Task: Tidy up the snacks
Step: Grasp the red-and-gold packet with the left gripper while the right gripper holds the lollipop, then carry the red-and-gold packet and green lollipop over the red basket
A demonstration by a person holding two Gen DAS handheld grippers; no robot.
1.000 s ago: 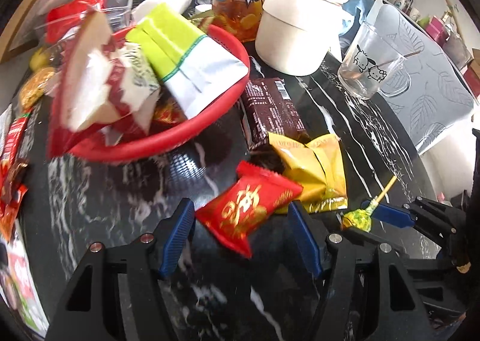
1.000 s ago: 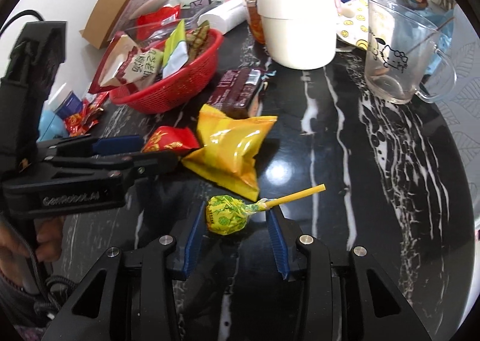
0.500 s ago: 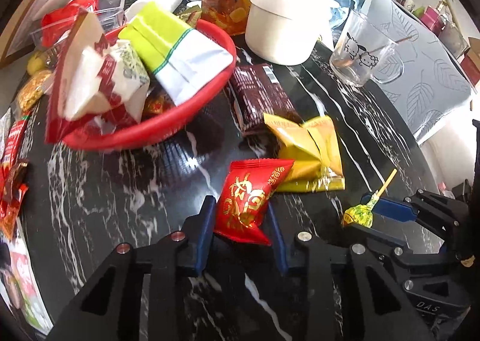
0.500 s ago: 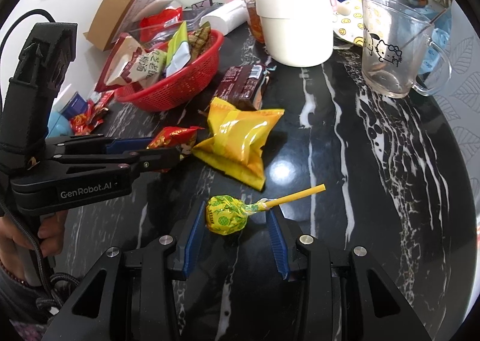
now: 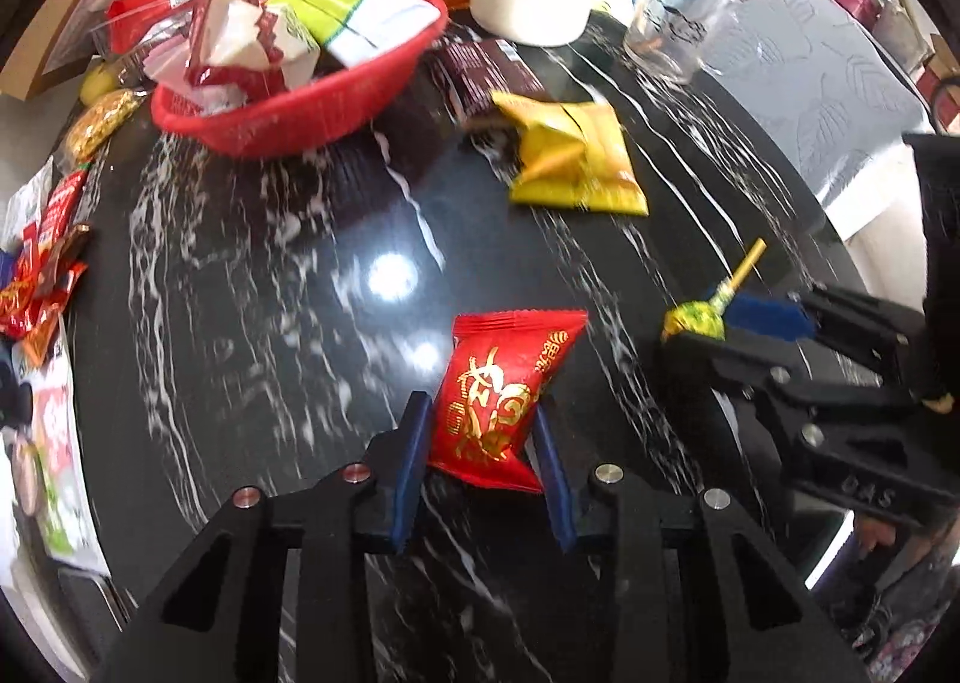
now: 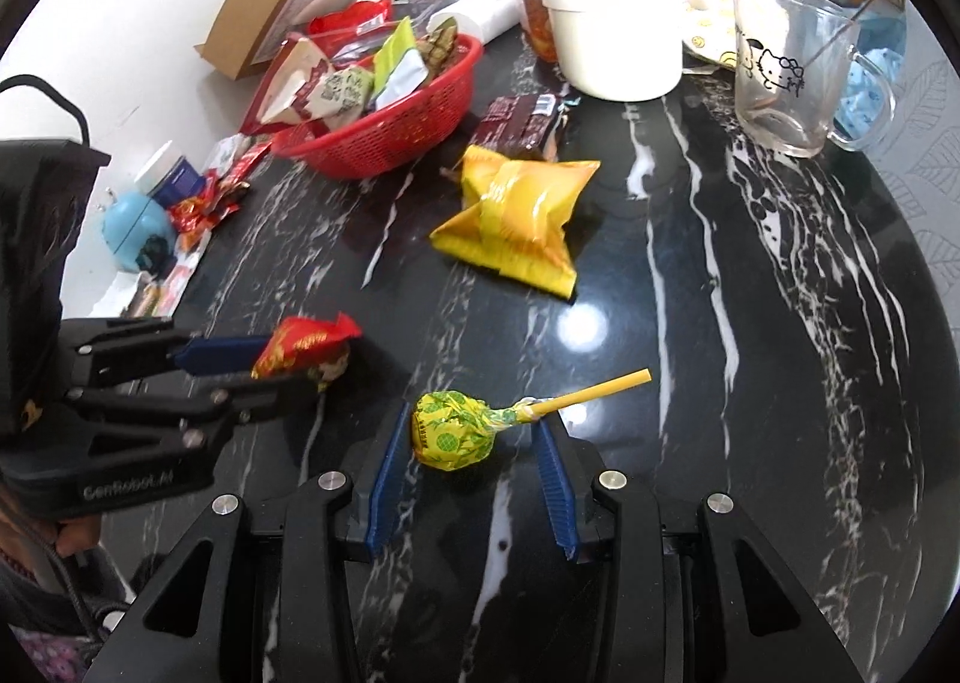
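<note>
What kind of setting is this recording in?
Probably a home dining or living area: a black marble-look table holds a red plastic snack basket, a cartoon-printed glass mug and a white lidded pot.

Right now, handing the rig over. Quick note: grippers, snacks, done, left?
Left gripper: shut on the red snack packet, held above the table.
Right gripper: fingers either side of the lollipop; grip unclear.
Red basket already holds several packets.
Left to do: basket those two, plus the yellow packet and brown packet on the black marble table.
</note>
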